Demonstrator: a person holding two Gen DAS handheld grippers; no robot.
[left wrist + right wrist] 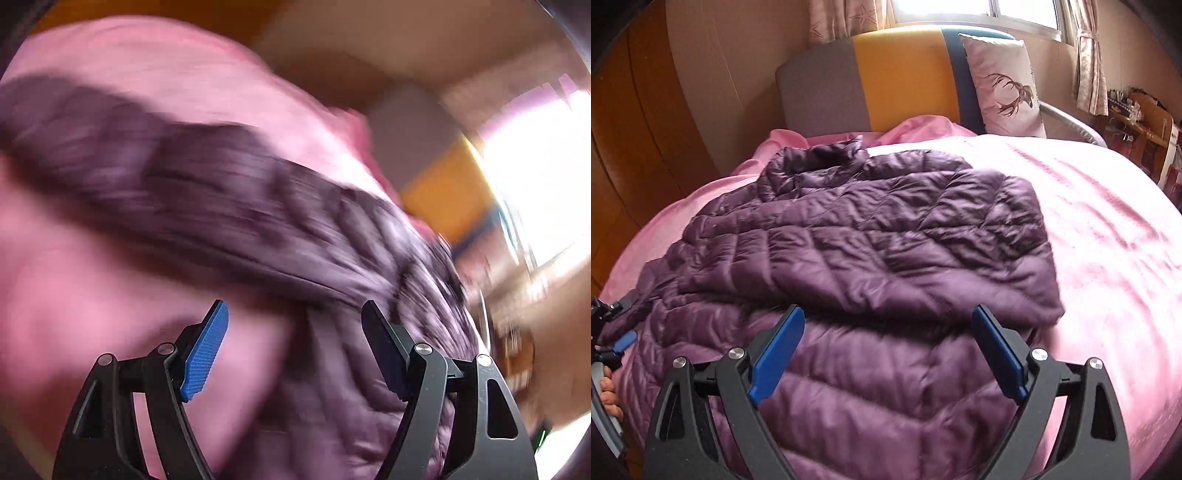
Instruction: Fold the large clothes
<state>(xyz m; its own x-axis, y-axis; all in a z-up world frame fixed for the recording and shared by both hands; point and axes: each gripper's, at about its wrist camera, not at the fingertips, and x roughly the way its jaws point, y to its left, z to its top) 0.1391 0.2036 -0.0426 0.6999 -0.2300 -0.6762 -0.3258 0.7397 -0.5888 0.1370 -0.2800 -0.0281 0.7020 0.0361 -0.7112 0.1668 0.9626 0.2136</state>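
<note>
the pink bed (1108, 240) carries your purple puffer jacket (871, 236), long axis running from collar at the headboard toward you; your right tongs (888, 349) gape empty above its near hem, left tongs (295, 332) wide, empty, beside its left edge

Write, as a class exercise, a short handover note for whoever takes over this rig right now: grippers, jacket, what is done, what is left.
Left gripper: open, nothing between the pads; its view is blurred.
Right gripper: open, empty, above the near part of the jacket.
Jacket: purple, quilted, lying on the pink bed, collar toward the headboard.
Done: the right side appears folded over the body.
Left: probably the remaining folds, then a final tidy.
</note>
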